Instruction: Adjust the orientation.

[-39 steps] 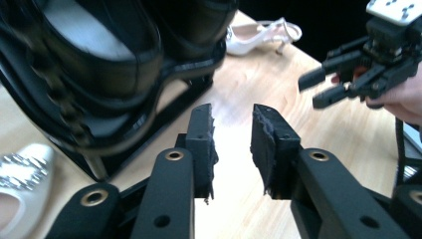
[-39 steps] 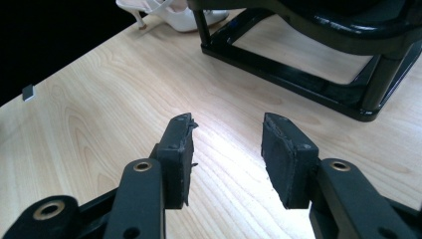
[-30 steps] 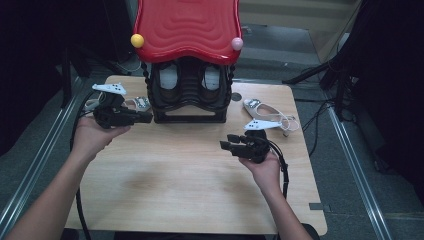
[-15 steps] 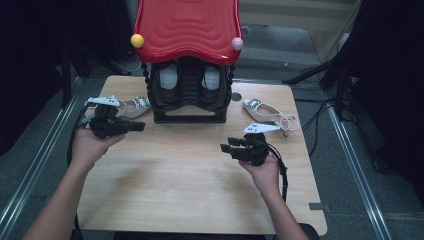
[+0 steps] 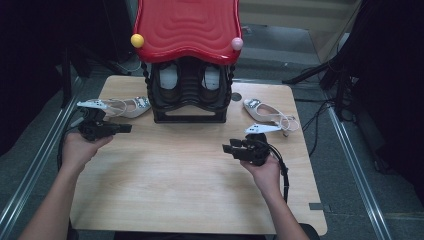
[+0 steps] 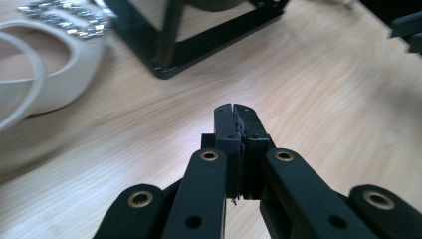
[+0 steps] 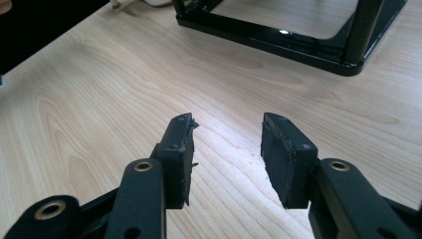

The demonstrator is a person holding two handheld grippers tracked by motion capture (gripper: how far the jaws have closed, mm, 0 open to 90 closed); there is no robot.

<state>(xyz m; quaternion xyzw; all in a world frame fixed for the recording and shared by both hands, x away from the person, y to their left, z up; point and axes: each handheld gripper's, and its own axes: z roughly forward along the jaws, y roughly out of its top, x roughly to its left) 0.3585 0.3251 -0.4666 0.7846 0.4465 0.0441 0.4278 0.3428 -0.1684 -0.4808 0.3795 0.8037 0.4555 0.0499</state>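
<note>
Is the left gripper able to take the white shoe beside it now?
Probably yes: the left gripper sits close to the white shoe with bare table between, but its jaws are shut and must open first.

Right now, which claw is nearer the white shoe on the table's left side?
Left. The left claw sits just in front of that white shoe; the right claw is across the table, past the black rack.

Bare tabletop [image 5: 190, 170] gives free passage; black rack [image 5: 189, 95] blocks the rear.
</note>
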